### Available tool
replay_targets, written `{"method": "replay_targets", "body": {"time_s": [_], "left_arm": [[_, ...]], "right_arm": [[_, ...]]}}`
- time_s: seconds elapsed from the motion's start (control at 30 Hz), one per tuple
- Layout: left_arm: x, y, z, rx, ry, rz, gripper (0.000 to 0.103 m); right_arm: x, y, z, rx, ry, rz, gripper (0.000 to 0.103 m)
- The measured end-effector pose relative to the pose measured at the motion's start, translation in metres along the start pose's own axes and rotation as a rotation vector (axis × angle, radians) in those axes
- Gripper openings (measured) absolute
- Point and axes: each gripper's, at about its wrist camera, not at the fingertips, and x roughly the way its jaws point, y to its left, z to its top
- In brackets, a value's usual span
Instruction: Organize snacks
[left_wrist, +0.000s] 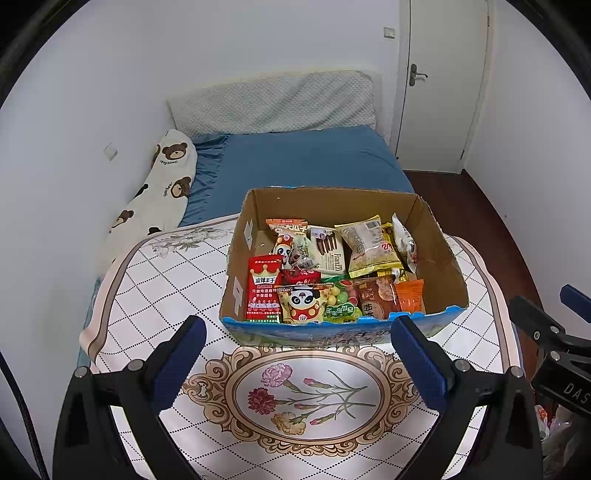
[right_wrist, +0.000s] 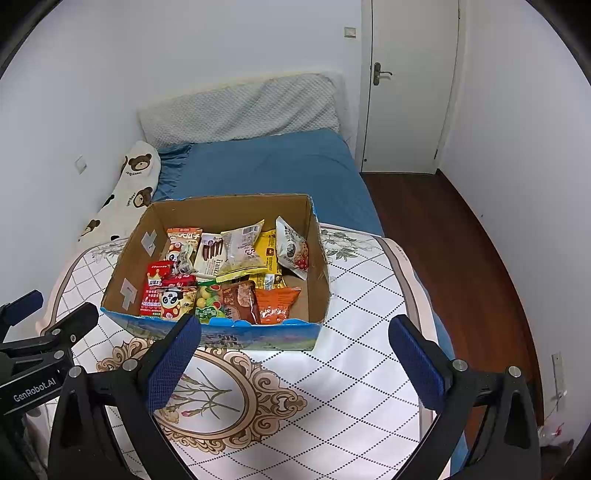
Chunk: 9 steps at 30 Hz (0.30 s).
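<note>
Snacks (left_wrist: 325, 273) fill an open cardboard box (left_wrist: 258, 206), the landmark for all positions below.

Bed (left_wrist: 295, 155): behind the box, blue sheet, with a grey pillow (left_wrist: 273, 105) at its far end against the wall and a bear-print bolster (left_wrist: 162, 184) along its left side.

Table (left_wrist: 166, 295): under the box, covered with a white diamond-pattern cloth. A floral medallion (left_wrist: 310, 395) on the cloth lies just in front of the box.

Door (left_wrist: 439, 85): white, closed, behind the box and to its right, beyond the bed.

Box: upright, flaps removed, brown inside, blue print on the front wall. It stands on the far half of the table.

Contents, all inside the box:
- Red pack (left_wrist: 263, 290): front left corner, standing against the left wall.
- Panda pack (left_wrist: 303, 304): front, just right of the red pack.
- Green pack (left_wrist: 341, 304): front centre, beside the panda pack.
- Brown pack (left_wrist: 376, 297): front, right of the green pack.
- Orange pack (left_wrist: 409, 295): front right.
- Wafer pack (left_wrist: 328, 251): rear centre.
- Yellow pack (left_wrist: 367, 245): rear, right of the wafer pack.
- White pack (right_wrist: 291, 247): rear right, leaning on the right wall.

Left gripper (left_wrist: 297, 354): in front of the box, above the medallion, jaws spread wide, nothing between them.

Right gripper (right_wrist: 295, 360): in front of the box and toward its right end, jaws spread wide, nothing between them.
</note>
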Motion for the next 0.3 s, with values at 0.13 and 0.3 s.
{"method": "replay_targets", "body": {"time_s": [0.13,0.3], "left_arm": [[-0.0003,-0.0006,-0.0002,0.005,0.003,0.000,0.102],[0.0002,-0.0017,-0.0009,0.008,0.002,-0.005,0.102]], "right_arm": [[-0.0007,-0.0009,-0.0005,0.001,0.000,-0.001,0.103],[-0.0015,-0.0025,-0.0012,0.001,0.002,0.000,0.103]]}}
